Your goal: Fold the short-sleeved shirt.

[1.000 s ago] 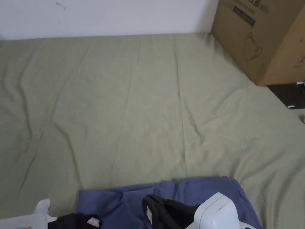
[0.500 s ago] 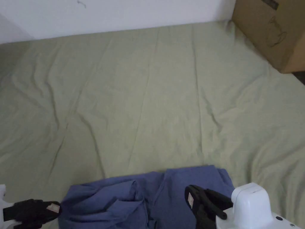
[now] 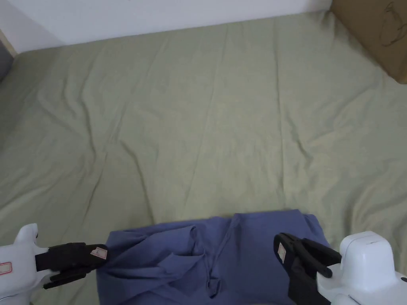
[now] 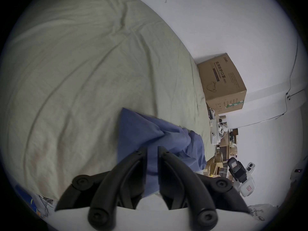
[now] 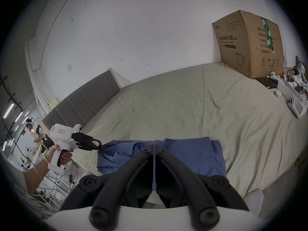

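One blue shirt, rumpled, at the near edge of one green bedsheet. Two grippers: left gripper just off the shirt's left edge, jaws slightly parted, gripping nothing; right gripper above the shirt, jaws nearly closed, empty. One cardboard box at the far right corner.

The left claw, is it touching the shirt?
Cannot tell. In the head view the left claw tip meets the shirt edge, but no view shows plainly contact or a gap.
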A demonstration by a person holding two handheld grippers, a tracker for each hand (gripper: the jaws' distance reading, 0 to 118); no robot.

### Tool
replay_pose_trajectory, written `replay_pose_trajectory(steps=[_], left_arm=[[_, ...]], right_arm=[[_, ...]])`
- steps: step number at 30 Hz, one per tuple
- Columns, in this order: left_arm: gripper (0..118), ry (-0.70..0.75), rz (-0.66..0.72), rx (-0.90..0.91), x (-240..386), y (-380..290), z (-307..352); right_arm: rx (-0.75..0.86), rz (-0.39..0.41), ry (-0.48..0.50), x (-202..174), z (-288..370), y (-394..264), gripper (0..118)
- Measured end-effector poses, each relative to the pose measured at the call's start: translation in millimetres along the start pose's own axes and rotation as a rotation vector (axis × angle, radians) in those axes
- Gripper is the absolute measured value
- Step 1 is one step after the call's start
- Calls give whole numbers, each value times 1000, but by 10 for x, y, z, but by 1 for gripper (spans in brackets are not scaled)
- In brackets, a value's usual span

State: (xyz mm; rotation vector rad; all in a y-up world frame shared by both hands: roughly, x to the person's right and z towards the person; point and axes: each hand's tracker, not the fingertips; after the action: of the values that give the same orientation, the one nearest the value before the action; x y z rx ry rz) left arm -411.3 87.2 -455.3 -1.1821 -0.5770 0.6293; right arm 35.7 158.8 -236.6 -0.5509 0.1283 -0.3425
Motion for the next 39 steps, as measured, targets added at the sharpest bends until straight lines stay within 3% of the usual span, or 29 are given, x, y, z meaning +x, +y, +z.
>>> replay_pose_trajectory(steps=[2,3,8,11,12,13,14,15,16,18,19,20,22,25,31,37,39], left_arm=[[84,10,-6,16,-80,-11,40],[99,11,0,4,-135,-9,13],[99,16,45,-109,-370,-100,-292],[99,-42,62,-88,-385,-113,-399],[99,-84,71,-76,-376,-94,-395],[90,-121,95,-68,-372,-83,-405],[67,-179,131,-79,-373,-80,-444],[30,-221,134,-90,-367,-87,-493],[15,-201,131,-92,-335,-98,-582],[15,-32,104,-156,-324,-124,-722],[15,-27,121,-154,-385,-124,-711],[15,-117,189,-136,-387,-107,-644],[14,-89,146,-108,-309,-63,-450],[14,26,65,-78,-289,51,-97],[14,217,54,59,-285,220,609],[14,240,-7,61,453,188,464],[14,205,-91,57,858,128,300]], right_arm=[[-13,-2,-2,-21,-51,-4,4],[-17,-1,-1,-36,-72,-9,4],[-47,4,32,-136,-154,-10,4],[-59,19,34,-178,-197,-3,4],[-63,20,35,-187,-206,1,4],[-65,20,35,-193,-215,2,4],[-69,18,40,-192,-226,4,4],[-73,16,42,-195,-235,4,4],[-77,16,43,-198,-246,2,4],[-85,21,40,-207,-253,-1,4],[-86,26,38,-212,-250,-3,4],[-89,29,36,-212,-244,-2,4],[-87,35,33,-210,-221,-3,4],[-92,15,34,-161,-223,-3,4],[-87,-18,31,-94,-185,-32,4],[-87,-39,7,-6,-129,-62,4],[-86,-45,4,33,-83,-67,4]])
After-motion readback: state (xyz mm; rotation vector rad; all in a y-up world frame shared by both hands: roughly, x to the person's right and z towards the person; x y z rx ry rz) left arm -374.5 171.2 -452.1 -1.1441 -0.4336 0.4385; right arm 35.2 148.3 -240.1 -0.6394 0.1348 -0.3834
